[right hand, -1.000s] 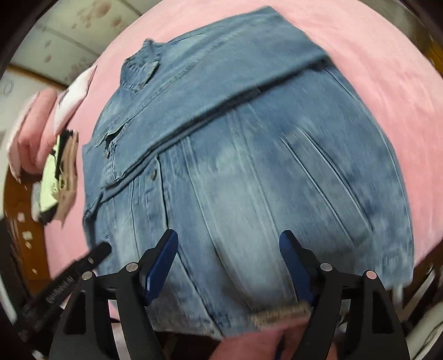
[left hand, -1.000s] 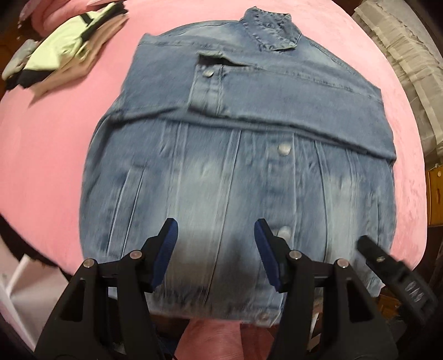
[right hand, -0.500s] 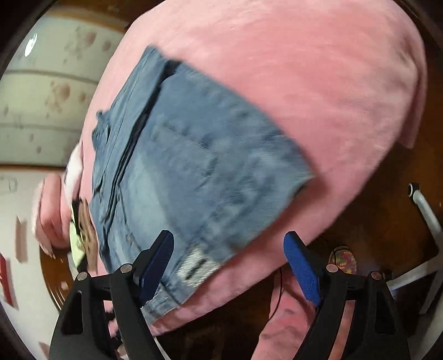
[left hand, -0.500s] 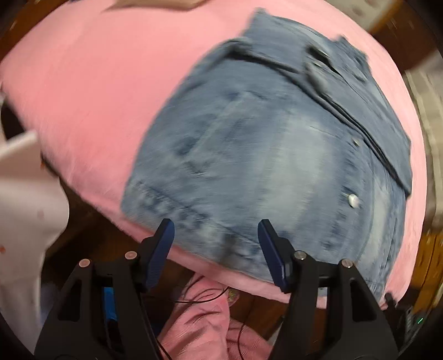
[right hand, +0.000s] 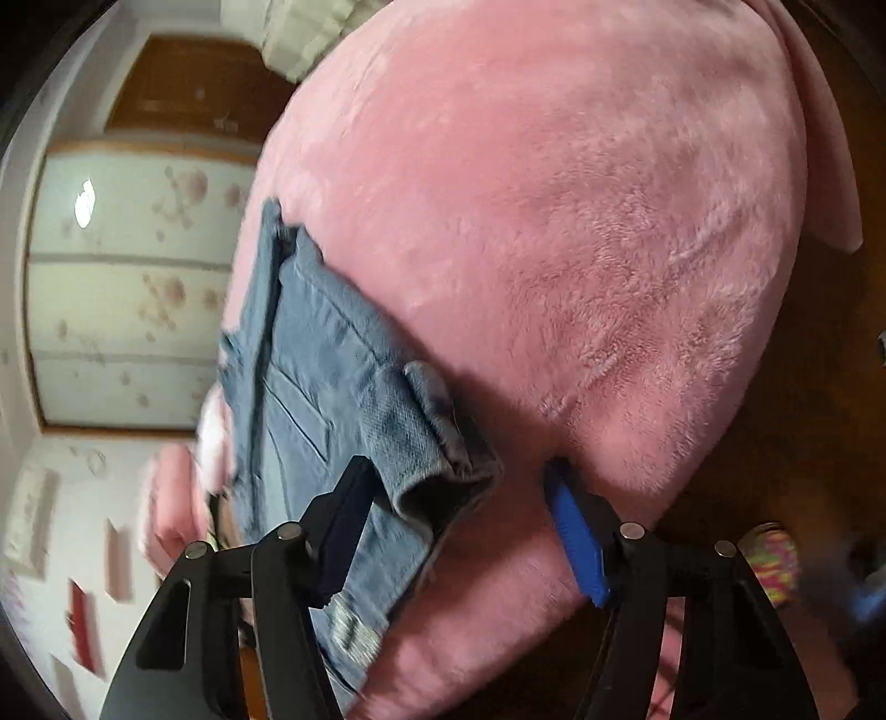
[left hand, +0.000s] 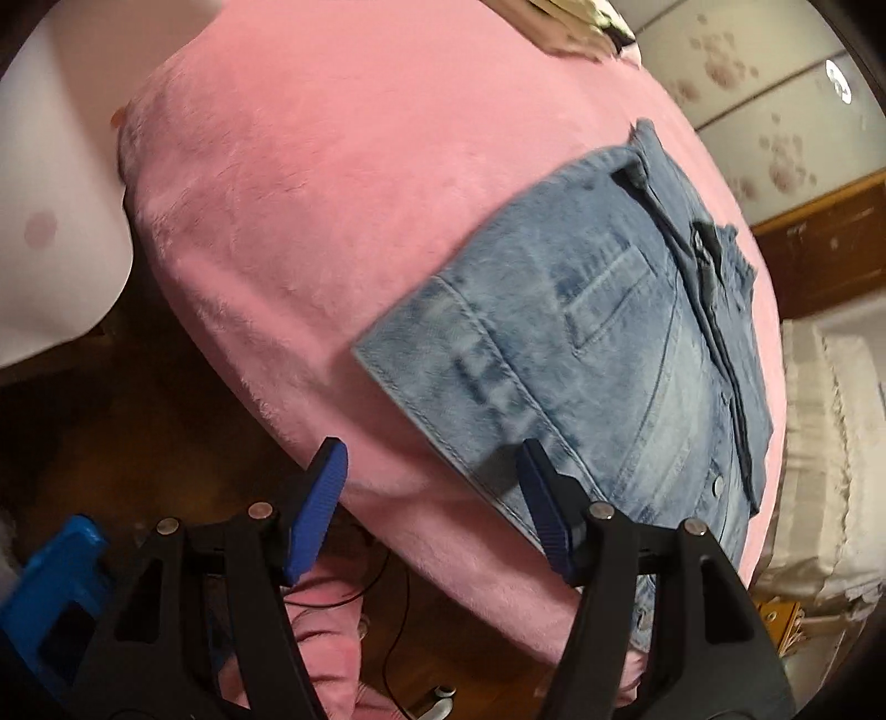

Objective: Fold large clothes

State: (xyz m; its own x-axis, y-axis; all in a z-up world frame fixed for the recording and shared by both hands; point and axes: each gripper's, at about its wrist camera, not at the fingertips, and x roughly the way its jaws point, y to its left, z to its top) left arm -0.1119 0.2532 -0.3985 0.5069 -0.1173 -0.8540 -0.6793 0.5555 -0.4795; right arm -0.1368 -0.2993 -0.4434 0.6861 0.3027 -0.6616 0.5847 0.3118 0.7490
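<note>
A blue denim jacket (left hand: 598,343) lies folded on a pink plush surface (left hand: 332,194). In the left wrist view my left gripper (left hand: 431,446) stands open at the surface's near edge. Its right finger (left hand: 540,498) overlaps the jacket's hem corner, and pink plush shows between the pads. In the right wrist view the jacket (right hand: 332,376) has its other hem corner bunched up between the fingers of my right gripper (right hand: 457,464). Those jaws are closing. The left finger (right hand: 346,515) lies over the denim and the right finger (right hand: 576,537) is on the pink surface (right hand: 581,221), a gap off the cloth.
A white object (left hand: 50,221) and a blue object (left hand: 50,576) sit left of the surface. Cables (left hand: 376,598) lie on the dark floor below. White lacy fabric (left hand: 830,443) is at the right, other clothes (left hand: 576,27) at the far end. A colourful item (right hand: 775,559) lies on the floor.
Both grippers swung outward from the hem's middle to its two corners and dropped lower. The right jaws narrowed, and the hem corner now bunches up between them.
</note>
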